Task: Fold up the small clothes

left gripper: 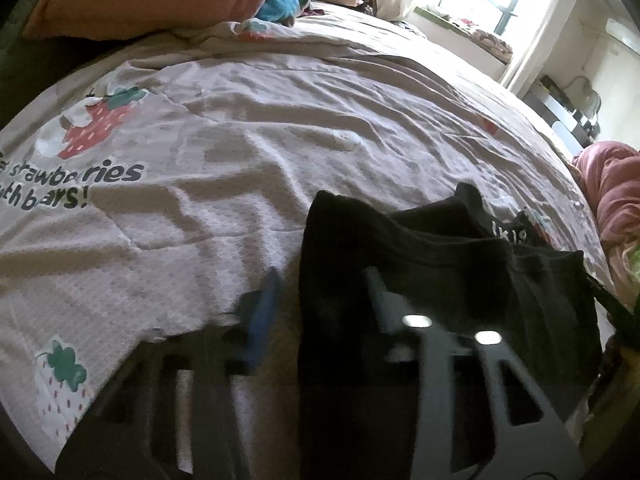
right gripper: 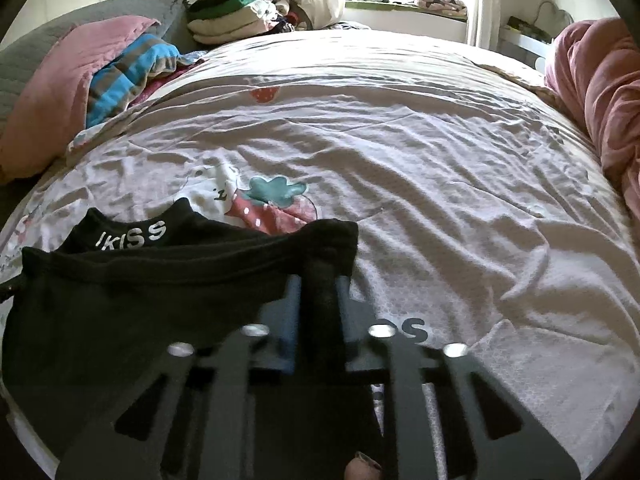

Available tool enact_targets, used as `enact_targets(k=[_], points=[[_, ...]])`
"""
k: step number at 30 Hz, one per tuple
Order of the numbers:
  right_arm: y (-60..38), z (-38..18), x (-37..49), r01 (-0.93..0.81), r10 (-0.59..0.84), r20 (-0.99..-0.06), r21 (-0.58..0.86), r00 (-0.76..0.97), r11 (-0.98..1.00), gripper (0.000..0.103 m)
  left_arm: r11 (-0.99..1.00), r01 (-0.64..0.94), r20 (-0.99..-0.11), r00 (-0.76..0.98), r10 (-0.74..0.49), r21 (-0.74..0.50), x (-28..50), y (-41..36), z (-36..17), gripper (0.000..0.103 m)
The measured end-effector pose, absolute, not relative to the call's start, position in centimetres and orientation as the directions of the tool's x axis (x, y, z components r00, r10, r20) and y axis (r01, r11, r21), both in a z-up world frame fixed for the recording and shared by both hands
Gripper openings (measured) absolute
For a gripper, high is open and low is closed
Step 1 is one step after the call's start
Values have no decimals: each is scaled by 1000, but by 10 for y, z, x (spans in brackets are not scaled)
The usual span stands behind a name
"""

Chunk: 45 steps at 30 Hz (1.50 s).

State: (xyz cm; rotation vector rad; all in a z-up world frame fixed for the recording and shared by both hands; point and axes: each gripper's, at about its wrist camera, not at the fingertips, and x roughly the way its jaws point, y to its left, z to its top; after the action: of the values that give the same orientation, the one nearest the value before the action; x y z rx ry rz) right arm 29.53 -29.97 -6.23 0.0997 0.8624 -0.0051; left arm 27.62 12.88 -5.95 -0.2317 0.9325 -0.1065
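A small black garment (left gripper: pixel 440 264) with white lettering on its waistband is stretched between my two grippers, above the strawberry-print bedsheet (left gripper: pixel 240 140). My left gripper (left gripper: pixel 320 292) has the garment's left edge hanging between its fingers; its blue left finger pad (left gripper: pixel 262 316) shows and the right finger is hidden behind the cloth. In the right wrist view the same garment (right gripper: pixel 120 280) runs left from my right gripper (right gripper: pixel 318 280), which is shut on its right corner.
The bedsheet (right gripper: pixel 400 160) is wrinkled. A pink pillow (right gripper: pixel 52 92), a striped blue cloth (right gripper: pixel 124 72) and folded clothes (right gripper: pixel 228 12) lie at the far left. A pink blanket (right gripper: pixel 600 92) lies along the right edge. A window is beyond the bed.
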Motion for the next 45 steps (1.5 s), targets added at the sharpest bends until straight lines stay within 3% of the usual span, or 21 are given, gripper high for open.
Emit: enact_targets(k=[3, 16, 40, 45], points=[[-302, -59, 291, 49, 48, -743, 108, 668, 993, 9, 973, 1, -774, 606, -184, -230, 274, 127, -55, 4], [-330, -32, 275, 114, 30, -653, 177, 756, 978, 8, 983, 42, -663, 733, -153, -180, 273, 118, -4, 3], [-328, -52, 283, 178, -28, -696, 144, 717, 973, 9, 993, 13, -724, 684, -96, -120, 280, 115, -30, 5], [-330, -47, 271, 195, -46, -692, 138, 720, 971, 18, 993, -4, -719, 690, -84, -121, 275, 120, -24, 5]])
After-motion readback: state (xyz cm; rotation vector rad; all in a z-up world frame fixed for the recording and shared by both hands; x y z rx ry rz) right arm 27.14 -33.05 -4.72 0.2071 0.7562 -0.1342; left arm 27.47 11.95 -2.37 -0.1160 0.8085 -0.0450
